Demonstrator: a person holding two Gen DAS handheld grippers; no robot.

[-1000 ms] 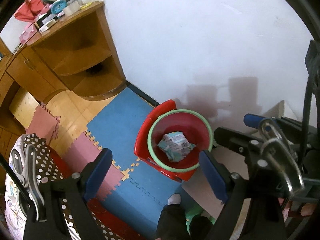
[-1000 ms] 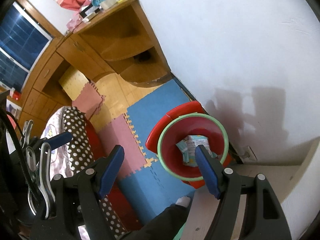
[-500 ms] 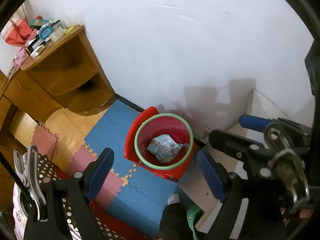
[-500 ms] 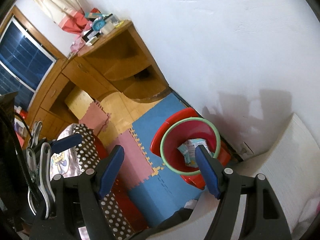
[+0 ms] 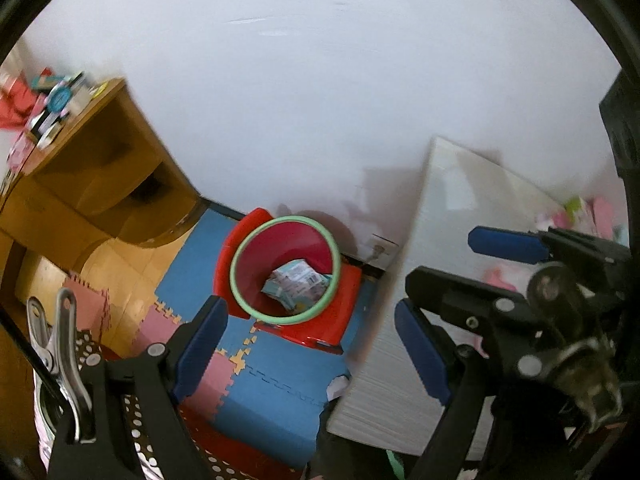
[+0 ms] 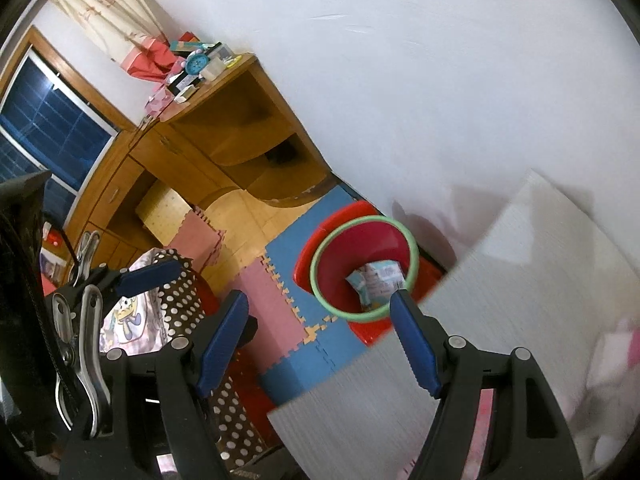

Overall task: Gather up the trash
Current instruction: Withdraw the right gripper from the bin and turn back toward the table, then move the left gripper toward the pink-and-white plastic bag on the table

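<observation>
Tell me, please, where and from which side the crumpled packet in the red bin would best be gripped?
Probably from straight above, through the bin's open mouth, since its walls block any side approach. Pinch the crumpled packet's raised upper fold; it lies loosely at the bottom.

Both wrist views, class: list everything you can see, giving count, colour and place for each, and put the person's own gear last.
bin: one, red with a green rim, on the floor by the wall
packet: one, pale blue and white, inside the bin
foam mats: several, blue and pink, on the floor
wooden desk: one, brown, against the wall, clutter on top
white tabletop: one, beside the bin
window: one, dark, beside the desk
left gripper: open, empty
right gripper: open, empty
</observation>
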